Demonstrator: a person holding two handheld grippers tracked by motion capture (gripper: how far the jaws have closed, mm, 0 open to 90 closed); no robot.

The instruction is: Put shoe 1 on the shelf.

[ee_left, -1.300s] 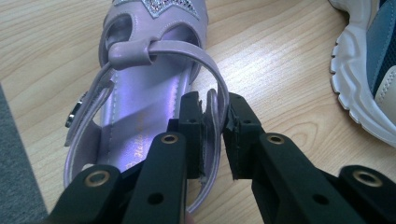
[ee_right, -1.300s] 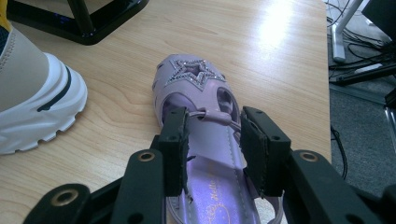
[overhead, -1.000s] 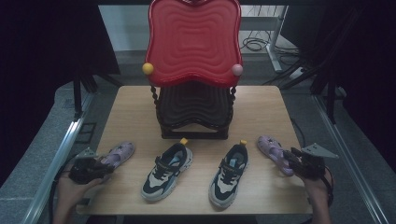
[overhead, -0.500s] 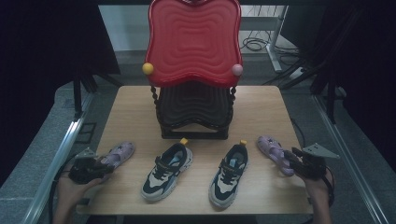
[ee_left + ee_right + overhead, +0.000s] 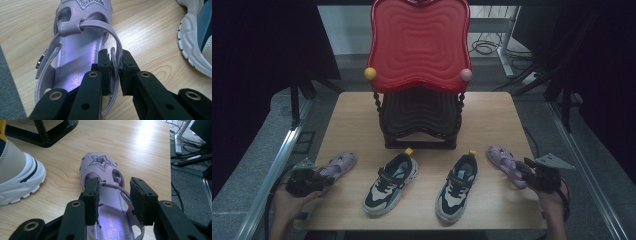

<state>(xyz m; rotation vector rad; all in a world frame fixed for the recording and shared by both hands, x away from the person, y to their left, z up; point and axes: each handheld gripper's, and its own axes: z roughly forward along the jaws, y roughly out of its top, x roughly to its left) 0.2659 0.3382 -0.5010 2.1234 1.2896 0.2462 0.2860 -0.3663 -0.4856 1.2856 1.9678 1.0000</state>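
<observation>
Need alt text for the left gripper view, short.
The left gripper pinches the heel strap of a lilac sandal between its two black jaws, on a light wooden table. The white sole of a sneaker shows at the right edge.

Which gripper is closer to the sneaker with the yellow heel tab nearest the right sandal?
Right. The right gripper sits at the right sandal, just beside that sneaker. The left gripper is at the far left sandal, with the other sneaker between.

Lilac sandals (image 5: 75, 50) (image 5: 105, 182) with glittery star appliqués; navy-cream sneakers (image 5: 391, 183); red ribbed tray (image 5: 419, 45); light woodgrain table (image 5: 492, 120).
</observation>
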